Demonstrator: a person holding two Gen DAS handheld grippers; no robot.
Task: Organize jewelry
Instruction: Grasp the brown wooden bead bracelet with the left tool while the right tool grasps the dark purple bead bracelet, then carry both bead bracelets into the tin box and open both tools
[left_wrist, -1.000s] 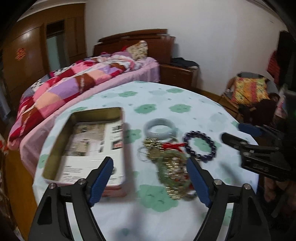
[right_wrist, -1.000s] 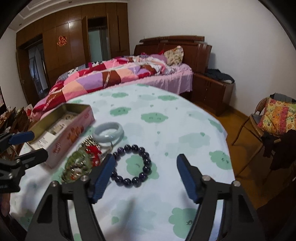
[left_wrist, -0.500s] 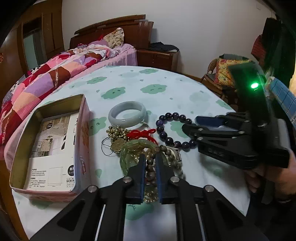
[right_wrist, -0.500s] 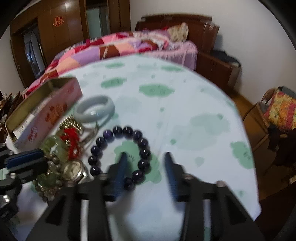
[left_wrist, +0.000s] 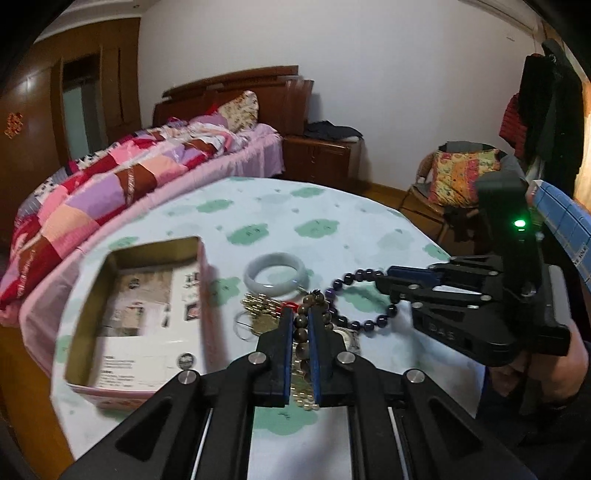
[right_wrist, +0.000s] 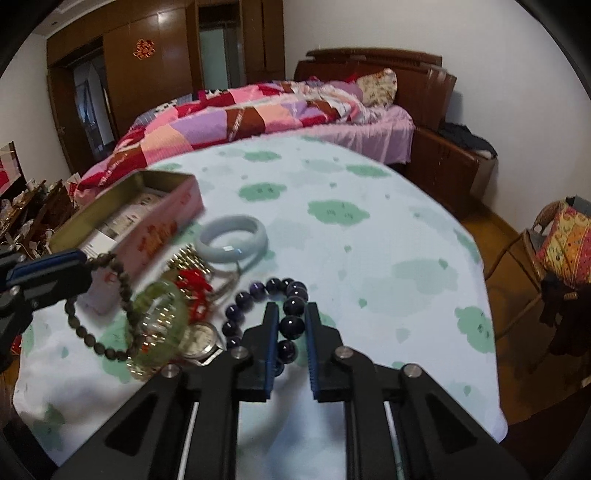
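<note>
My left gripper (left_wrist: 300, 314) is shut on a brown bead bracelet (left_wrist: 301, 325) and lifts it off the jewelry pile; the bracelet hangs from it in the right wrist view (right_wrist: 122, 291). My right gripper (right_wrist: 291, 314) is shut on a dark purple bead bracelet (right_wrist: 291, 325), which also shows in the left wrist view (left_wrist: 364, 325). A pale jade bangle (left_wrist: 275, 275) lies on the tablecloth. A green bangle (right_wrist: 155, 325), a red knot charm (right_wrist: 194, 288), a gold chain (right_wrist: 188, 260) and a watch (right_wrist: 201, 338) lie in the pile.
An open pink tin box (left_wrist: 92, 332) with printed paper inside stands left of the pile. The round table has a cloud-print cloth (right_wrist: 369, 240). A bed (left_wrist: 110, 184) is behind, a chair with a cushion (left_wrist: 461, 173) at the right.
Both grippers went from open to shut. The left has closed on the brown bead bracelet and lifted it; the right has closed on the purple bead bracelet.
</note>
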